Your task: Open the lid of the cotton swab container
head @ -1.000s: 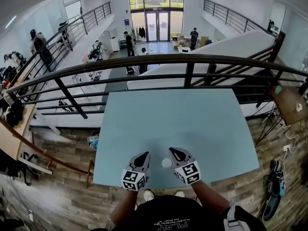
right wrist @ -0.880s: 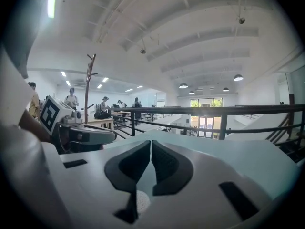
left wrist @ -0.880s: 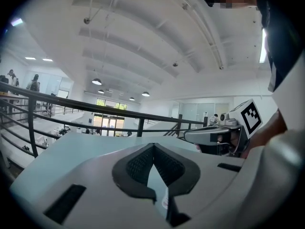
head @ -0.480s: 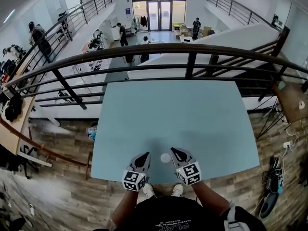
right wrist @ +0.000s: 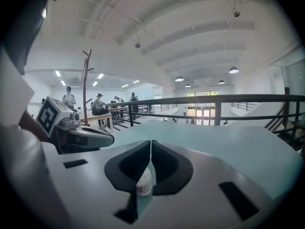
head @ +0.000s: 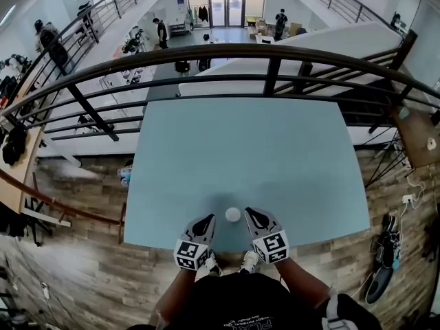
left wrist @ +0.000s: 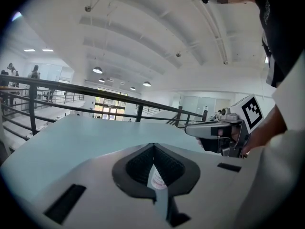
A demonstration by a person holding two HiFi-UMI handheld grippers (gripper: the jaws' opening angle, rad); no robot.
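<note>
Head view, colours only. The tabletop [head: 240, 150] is plain pale blue. The cotton swab container [head: 233, 214] reads white to me, with a reddish printed label in both tool views. My left tool [head: 205, 221] and right tool [head: 251, 214] are light grey with black pads [left wrist: 136, 166]. Each carries a cube [head: 191, 254] of black-and-white square markers. The floor [head: 82, 267] is grey-brown wood grain, and the railing [head: 206, 53] is black.
</note>
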